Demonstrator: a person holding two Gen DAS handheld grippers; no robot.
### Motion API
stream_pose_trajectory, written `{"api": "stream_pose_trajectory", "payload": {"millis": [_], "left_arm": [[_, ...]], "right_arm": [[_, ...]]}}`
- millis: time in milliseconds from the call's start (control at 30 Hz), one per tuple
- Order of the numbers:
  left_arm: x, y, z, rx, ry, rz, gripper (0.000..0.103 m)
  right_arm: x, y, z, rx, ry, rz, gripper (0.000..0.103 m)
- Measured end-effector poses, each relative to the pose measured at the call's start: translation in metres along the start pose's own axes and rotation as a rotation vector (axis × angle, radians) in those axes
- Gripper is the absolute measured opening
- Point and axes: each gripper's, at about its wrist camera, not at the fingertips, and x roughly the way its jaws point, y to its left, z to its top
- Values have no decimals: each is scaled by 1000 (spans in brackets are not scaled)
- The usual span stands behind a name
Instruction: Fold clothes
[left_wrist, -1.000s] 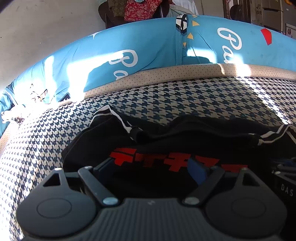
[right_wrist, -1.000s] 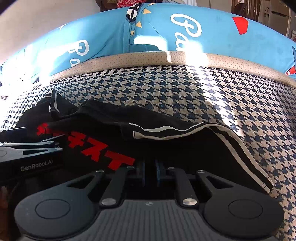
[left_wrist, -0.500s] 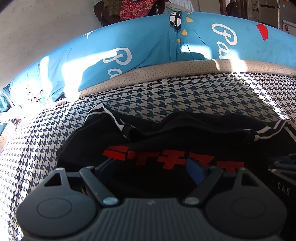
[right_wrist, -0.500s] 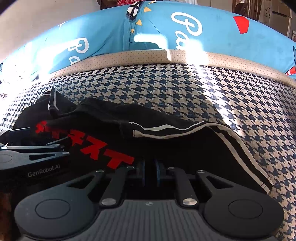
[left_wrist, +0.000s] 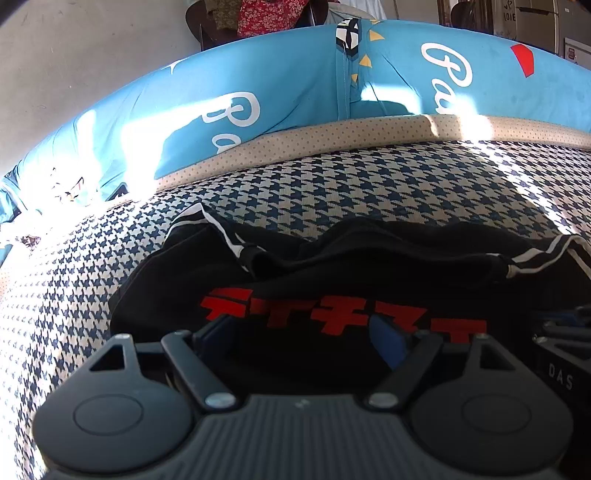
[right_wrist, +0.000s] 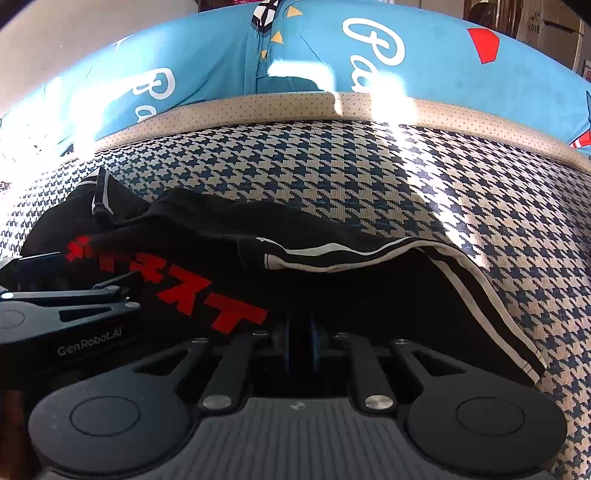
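Note:
A black garment (left_wrist: 369, 280) with red lettering and white stripes lies bunched on a houndstooth-covered surface (left_wrist: 332, 184). It also shows in the right wrist view (right_wrist: 332, 288). My left gripper (left_wrist: 303, 332) is open, its blue-padded fingers wide apart over the near edge of the garment by the red lettering. My right gripper (right_wrist: 300, 343) is shut, its fingers pressed together on the garment's near edge. The left gripper's body (right_wrist: 70, 321) shows at the left of the right wrist view.
A blue cushion (left_wrist: 295, 85) with white script lettering runs along the far side, above a beige dotted band (left_wrist: 332, 140). Bright sunlight patches fall across the cover. Red patterned cloth (left_wrist: 266, 14) and furniture stand beyond the cushion.
The left gripper has shifted slightly, so the garment sits a bit further left and lower in its view. Both grippers keep the same openings.

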Motion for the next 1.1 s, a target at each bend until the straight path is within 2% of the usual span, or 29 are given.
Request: {"api": "stream_pose_trajectory", "payload": {"millis": [567,700,833,967,1100], "left_arm": [[1,0,0,2,8,5,81],[2,0,1,1,9,18,96],[4,-1,1,8,17,28,103],[8,-2,2,15,37,41,103],[8,-2,2,12,35,41,103]], "right_arm": [[0,1,0,0,6,-7,13],[1,2,0,-1,8,-9,16],[1,1,1,8,11,-8,35],[2,-1,1,17,12,-28,55],[3,-3,1,30,13,-28,58]]}}
